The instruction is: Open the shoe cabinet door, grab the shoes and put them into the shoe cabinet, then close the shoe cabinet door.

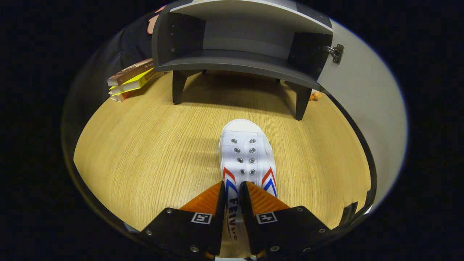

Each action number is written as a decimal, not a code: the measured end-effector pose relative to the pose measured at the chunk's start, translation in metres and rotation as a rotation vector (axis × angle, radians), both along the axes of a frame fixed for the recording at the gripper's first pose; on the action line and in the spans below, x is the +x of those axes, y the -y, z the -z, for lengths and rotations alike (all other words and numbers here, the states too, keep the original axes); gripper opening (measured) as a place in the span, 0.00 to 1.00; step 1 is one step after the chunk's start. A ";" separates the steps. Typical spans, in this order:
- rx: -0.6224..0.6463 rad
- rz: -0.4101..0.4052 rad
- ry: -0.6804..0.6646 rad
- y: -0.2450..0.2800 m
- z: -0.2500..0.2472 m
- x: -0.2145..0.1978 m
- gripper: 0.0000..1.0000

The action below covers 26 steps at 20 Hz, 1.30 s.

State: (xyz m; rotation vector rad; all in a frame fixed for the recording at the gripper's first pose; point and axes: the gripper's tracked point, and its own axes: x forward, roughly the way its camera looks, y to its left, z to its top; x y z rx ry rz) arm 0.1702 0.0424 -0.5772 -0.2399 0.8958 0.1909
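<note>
A white canvas shoe (246, 152) with red and blue chevrons and metal eyelets points away from me over the wooden table (145, 145). My gripper (232, 190) is shut on the shoe's side wall near the heel, one finger on either face of it. Beyond the toe stands the dark shoe cabinet (239, 47) on short legs. Its pale door (362, 94) is swung open to the right, held by a metal hinge (336, 52). The cabinet's inner shelf is bare. I cannot tell whether the shoe rests on the table or hangs just above it.
A stack of books (132, 78) lies on the table left of the cabinet. A small orange object (315, 95) sits by the cabinet's right leg. The table's dark rim (369, 174) curves around on the right, close to the open door.
</note>
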 end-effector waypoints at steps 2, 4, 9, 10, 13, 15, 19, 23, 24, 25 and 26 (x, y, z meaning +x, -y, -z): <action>0.017 -0.007 -0.003 -0.003 0.001 0.000 0.19; 0.032 0.001 -0.007 -0.005 0.000 0.000 0.06; 0.066 0.031 0.023 0.001 -0.019 0.010 0.00; 0.078 0.034 0.028 0.000 -0.024 0.011 0.00; 0.078 0.033 0.065 0.002 -0.042 0.017 0.00; 0.088 0.038 0.079 0.000 -0.052 0.022 0.00; 0.106 0.046 0.109 -0.004 -0.072 0.025 0.00; 0.119 0.056 0.136 -0.008 -0.095 0.026 0.00; 0.120 0.060 0.146 -0.008 -0.103 0.025 0.00; 0.119 0.062 0.158 -0.008 -0.111 0.025 0.00; 0.117 0.064 0.166 -0.009 -0.118 0.024 0.00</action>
